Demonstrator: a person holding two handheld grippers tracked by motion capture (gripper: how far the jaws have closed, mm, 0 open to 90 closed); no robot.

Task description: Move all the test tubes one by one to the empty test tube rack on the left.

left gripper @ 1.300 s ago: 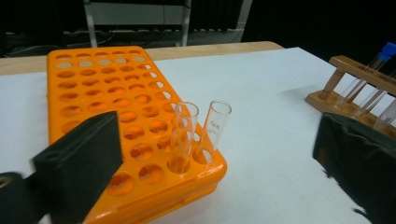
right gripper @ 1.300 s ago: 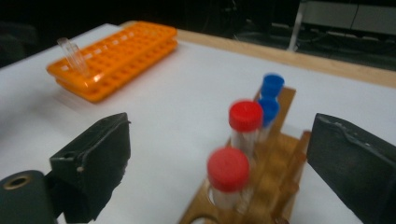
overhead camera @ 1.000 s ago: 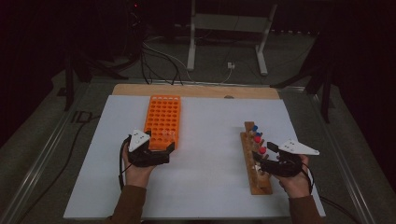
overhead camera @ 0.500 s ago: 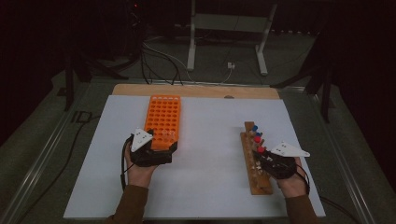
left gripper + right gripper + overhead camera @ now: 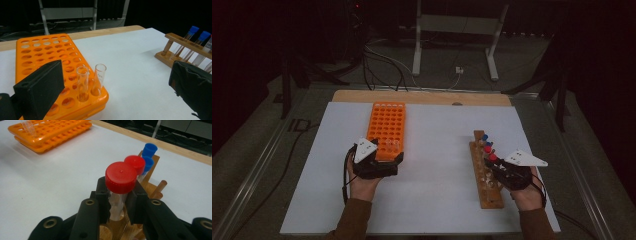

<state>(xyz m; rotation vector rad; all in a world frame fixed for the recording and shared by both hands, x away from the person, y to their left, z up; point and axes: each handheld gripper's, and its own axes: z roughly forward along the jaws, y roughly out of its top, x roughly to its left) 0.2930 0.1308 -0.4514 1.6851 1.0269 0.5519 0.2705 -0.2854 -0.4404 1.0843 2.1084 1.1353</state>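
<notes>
The white desk (image 5: pixel 437 200) carries two racks well apart: an orange rack (image 5: pixel 386 131) toward the left and a wooden rack (image 5: pixel 485 192) toward the right. The left tongs (image 5: pixel 388 159) hover at the near end of the orange rack with their jaws spread wide and nothing between them; in the left gripper view two uncapped clear tubes (image 5: pixel 82 82) stand side by side in near holes, and the other holes in sight look empty. The right tongs (image 5: pixel 119 202) have just been closing, and their jaws are now clenched on the red-capped tube (image 5: pixel 121 178), gripping the clear body just under the cap while the tube stands in its hole in the wooden rack. Behind it in the same rack stand a second red-capped tube (image 5: pixel 135 164) and two blue-capped tubes (image 5: pixel 149 150); the nearest holes of that rack appear empty. The step in hand looks like lifting this tube out. To do it well, I would draw it straight up along its own axis, so the glass does not bind against the hole or tip the rack, keep the grip just below the cap, and clear the neighbouring caps before swinging toward the orange rack.
</notes>
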